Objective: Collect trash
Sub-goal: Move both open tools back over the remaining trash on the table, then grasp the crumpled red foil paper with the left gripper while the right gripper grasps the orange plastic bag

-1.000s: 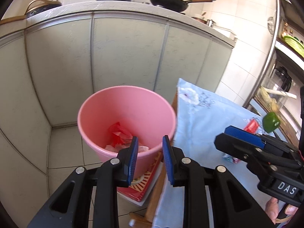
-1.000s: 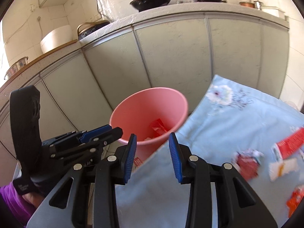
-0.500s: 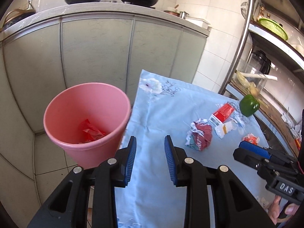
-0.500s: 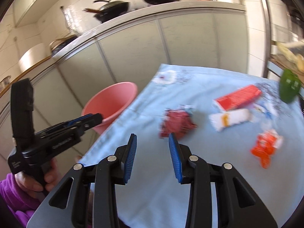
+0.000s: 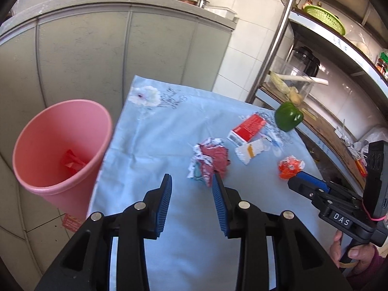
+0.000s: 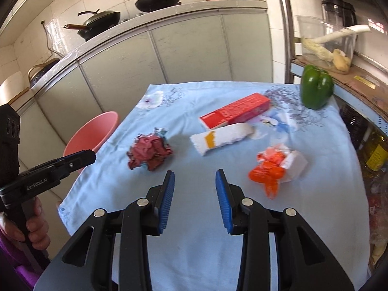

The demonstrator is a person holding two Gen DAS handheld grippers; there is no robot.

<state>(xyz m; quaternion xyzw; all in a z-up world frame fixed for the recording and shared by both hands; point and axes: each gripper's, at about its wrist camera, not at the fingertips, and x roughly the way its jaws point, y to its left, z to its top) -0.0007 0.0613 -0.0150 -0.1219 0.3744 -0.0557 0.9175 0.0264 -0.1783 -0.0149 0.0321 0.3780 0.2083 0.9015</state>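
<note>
On the blue cloth (image 6: 218,230) lies the trash. Nearest the left gripper (image 5: 192,181) is a dark red crumpled wrapper (image 5: 211,161). It sits just past the right fingertip (image 5: 216,181), a bit to that side, and it is not between the fingers. Those fingers are opening and nothing is between them.

The right gripper (image 6: 195,178) has its fingers part way apart with only bare cloth between them. The orange wrapper (image 6: 271,167) lies just to the right of its tips, and the crumpled wrapper lies to the left. Farther off are a white wrapper (image 6: 222,137) and a red box (image 6: 235,114), touching each other. Near the far corner stands a green pepper (image 6: 316,89).

Beside the table's left edge stands a pink bin (image 5: 60,152) with a red scrap (image 5: 71,161) inside.
</note>
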